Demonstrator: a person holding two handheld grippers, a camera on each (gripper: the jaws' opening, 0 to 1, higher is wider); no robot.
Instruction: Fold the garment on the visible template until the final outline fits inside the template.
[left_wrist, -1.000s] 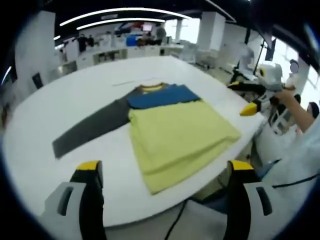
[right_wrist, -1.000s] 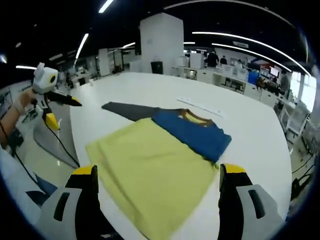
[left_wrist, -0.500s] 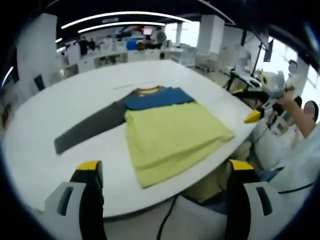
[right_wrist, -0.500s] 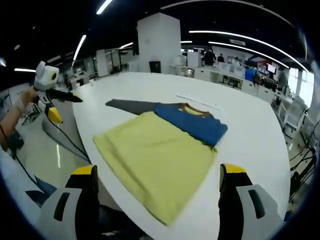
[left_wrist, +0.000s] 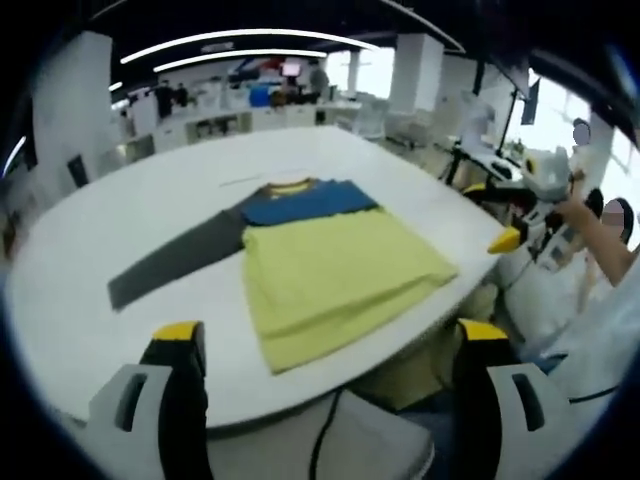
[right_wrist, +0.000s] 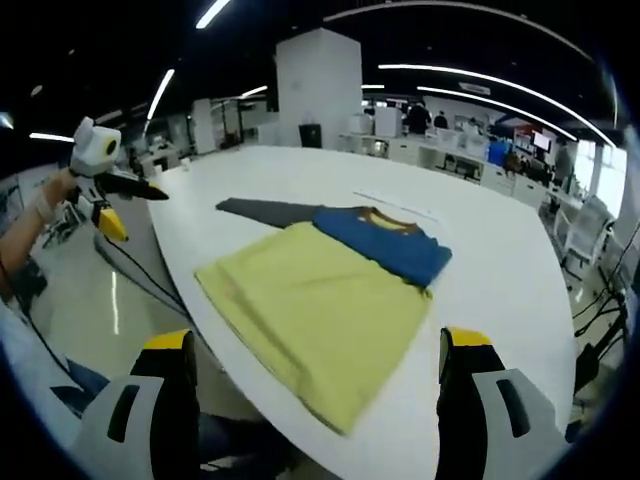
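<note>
Yellow, blue and grey, one partly folded garment (left_wrist: 320, 260) lies on the white desk (left_wrist: 150, 215) in the left gripper view, one grey sleeve (left_wrist: 175, 262) stretched out flat, while the left gripper (left_wrist: 325, 350) hangs above the near edge, jaws wide and holding nothing. From the right gripper view, the same single garment (right_wrist: 320, 290) sits near the desk (right_wrist: 490, 270) edge, the right gripper (right_wrist: 315, 360) likewise spread and empty, the other gripper (right_wrist: 105, 190) held off the desk at left.
</note>
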